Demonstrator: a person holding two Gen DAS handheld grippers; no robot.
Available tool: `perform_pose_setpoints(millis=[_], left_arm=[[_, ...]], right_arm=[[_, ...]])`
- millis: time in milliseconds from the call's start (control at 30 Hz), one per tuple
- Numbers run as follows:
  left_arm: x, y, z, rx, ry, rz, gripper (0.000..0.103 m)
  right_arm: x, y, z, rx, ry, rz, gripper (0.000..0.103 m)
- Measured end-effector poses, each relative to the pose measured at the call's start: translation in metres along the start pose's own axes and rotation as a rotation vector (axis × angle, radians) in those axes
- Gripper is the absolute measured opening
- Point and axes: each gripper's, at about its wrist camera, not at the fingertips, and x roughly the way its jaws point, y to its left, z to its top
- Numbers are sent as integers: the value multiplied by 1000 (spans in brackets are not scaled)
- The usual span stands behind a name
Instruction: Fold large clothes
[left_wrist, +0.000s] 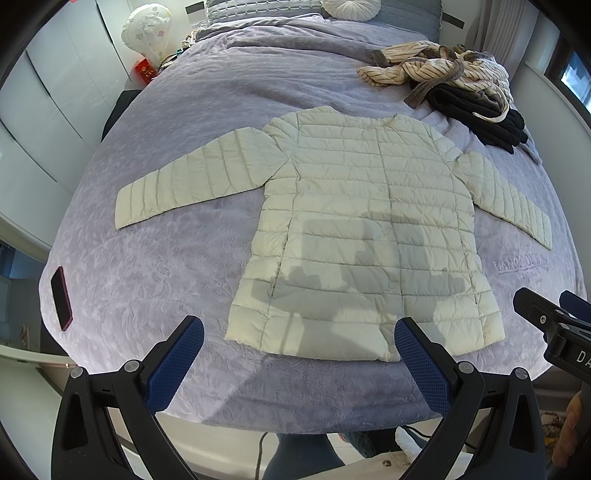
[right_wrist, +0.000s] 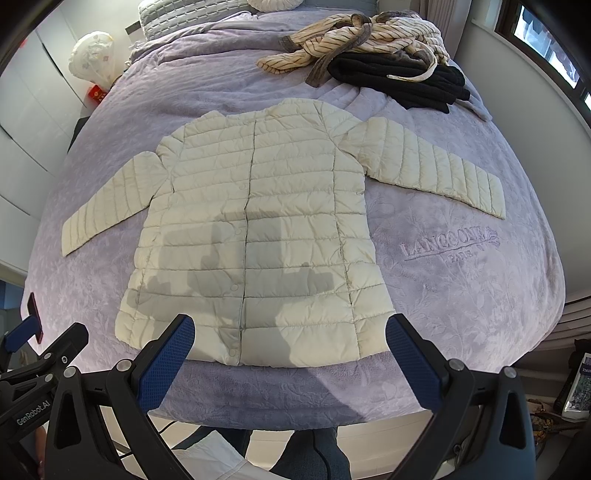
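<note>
A cream quilted jacket (left_wrist: 354, 229) (right_wrist: 258, 229) lies flat and front up on the lilac bedspread, snapped closed, with both sleeves spread out to the sides. Its hem faces me near the bed's foot. My left gripper (left_wrist: 299, 328) hovers open above the hem's left half, nothing between its blue pads. My right gripper (right_wrist: 290, 325) is open too, held over the hem's right half. Each tool shows at the edge of the other's view. Shadows of both tools fall on the jacket's lower front.
A striped garment (right_wrist: 354, 40) and a black garment (right_wrist: 402, 85) are heaped at the bed's far right. A dark red phone (left_wrist: 61, 299) lies on the bedspread's left edge. Pillows sit at the head, white wardrobes stand left, and my legs are below the bed's foot.
</note>
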Motion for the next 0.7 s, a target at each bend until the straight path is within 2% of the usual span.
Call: perform_pose_setpoints(millis=[700], left_arm=[[3,-1,0,1,2,-4,103]], right_arm=[[2,-1,1,3,5,1,103]])
